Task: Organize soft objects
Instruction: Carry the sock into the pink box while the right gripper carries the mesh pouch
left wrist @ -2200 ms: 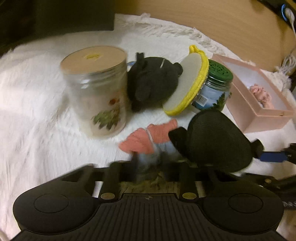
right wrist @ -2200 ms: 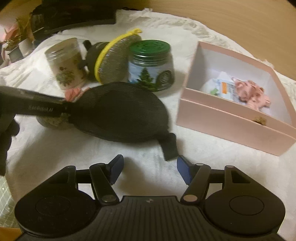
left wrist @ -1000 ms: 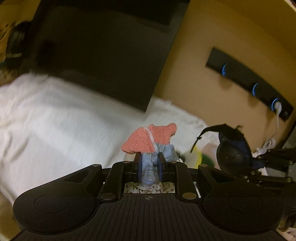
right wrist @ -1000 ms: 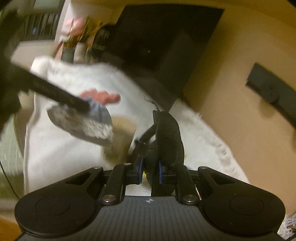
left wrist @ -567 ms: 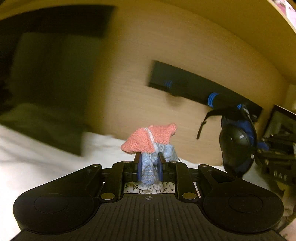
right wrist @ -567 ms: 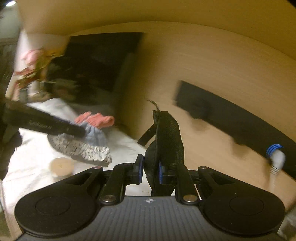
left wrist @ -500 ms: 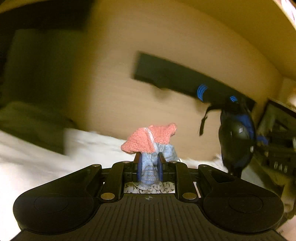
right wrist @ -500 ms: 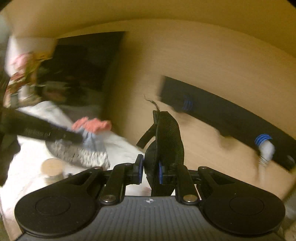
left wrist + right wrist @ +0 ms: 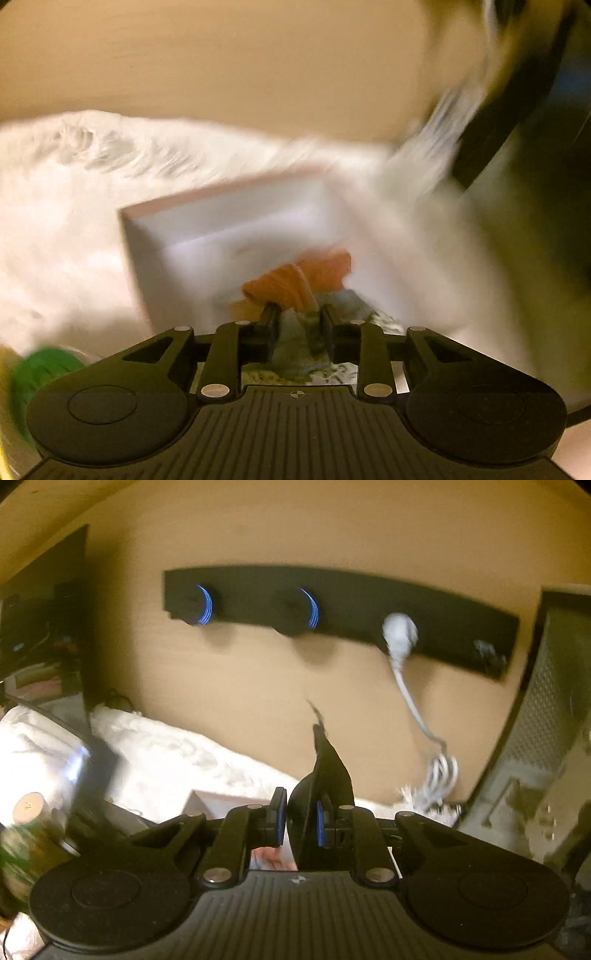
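My left gripper is shut on a small knitted piece, orange on top and pale blue below, and holds it over the near end of the pink box. The left wrist view is blurred by motion. My right gripper is shut on a black mesh eye mask that stands up between the fingers. It is raised above the box, whose corner shows just behind the fingers with something pink inside.
The box sits on a white fluffy cloth. A green-lidded jar is at the lower left. A wooden wall carries a black socket strip with a white plug and cable. A floral jar stands at the left.
Both grippers have tipped down from facing the wall. The left one has swung over the pink box with the knitted piece. The right still holds the mask high.
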A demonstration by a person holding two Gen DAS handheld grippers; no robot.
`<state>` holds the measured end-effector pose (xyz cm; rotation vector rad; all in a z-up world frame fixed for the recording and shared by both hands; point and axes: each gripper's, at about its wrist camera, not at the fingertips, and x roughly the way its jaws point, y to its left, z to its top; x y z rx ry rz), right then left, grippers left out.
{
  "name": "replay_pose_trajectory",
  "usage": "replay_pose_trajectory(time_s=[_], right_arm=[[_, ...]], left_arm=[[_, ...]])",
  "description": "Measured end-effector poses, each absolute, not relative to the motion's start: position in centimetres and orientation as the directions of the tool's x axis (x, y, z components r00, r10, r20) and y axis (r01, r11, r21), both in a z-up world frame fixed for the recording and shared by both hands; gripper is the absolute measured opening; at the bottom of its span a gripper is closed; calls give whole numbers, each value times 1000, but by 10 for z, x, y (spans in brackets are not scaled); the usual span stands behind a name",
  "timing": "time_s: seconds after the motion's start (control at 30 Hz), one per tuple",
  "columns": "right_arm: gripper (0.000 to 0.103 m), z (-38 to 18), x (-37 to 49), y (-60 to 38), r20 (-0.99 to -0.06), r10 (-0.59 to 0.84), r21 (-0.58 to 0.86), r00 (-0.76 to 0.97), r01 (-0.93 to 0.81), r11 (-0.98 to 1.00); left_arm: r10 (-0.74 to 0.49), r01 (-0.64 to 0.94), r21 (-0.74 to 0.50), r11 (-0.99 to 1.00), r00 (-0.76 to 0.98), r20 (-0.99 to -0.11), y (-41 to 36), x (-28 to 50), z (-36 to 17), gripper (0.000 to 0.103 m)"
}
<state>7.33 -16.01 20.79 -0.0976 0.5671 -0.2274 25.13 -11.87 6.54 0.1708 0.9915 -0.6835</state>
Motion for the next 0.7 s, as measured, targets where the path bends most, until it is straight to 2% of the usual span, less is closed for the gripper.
replay_pose_trajectory(time_s=[0.03,0.1,0.13,0.2,0.4,0.5,0.6,0.7], right_arm=[[15,205,74,-166,-531,-238,-137,813,194,971],[15,204,78,-176,-539,-229,-107,810,204,973],[15,204,78,-178,-541,-223,-95,811,205,974],[15,202,80,-178,-547,-194,-62,815,191,980],[15,167,128,-173,-634,-47,91,772,135,987],[15,125,167,-169,-725,-32,102,688,153,983],[16,80,197,-164,-803,-48,72,594,177,982],[19,60,206,-154,-792,-102,7,602,176,984]], left_arm=[[-399,589,-105,801,396,-827,-123,250,58,31],[-449,526,-196,827,410,-794,-108,255,60,31],[-501,489,-276,828,420,-757,-95,257,66,30],[-564,467,-354,810,457,-688,-70,255,82,30],[-577,437,-380,815,558,-596,-9,230,125,31],[-555,385,-401,831,604,-572,30,203,135,30],[-488,313,-380,870,648,-584,69,177,136,30],[-387,205,-344,916,673,-630,109,149,131,30]])
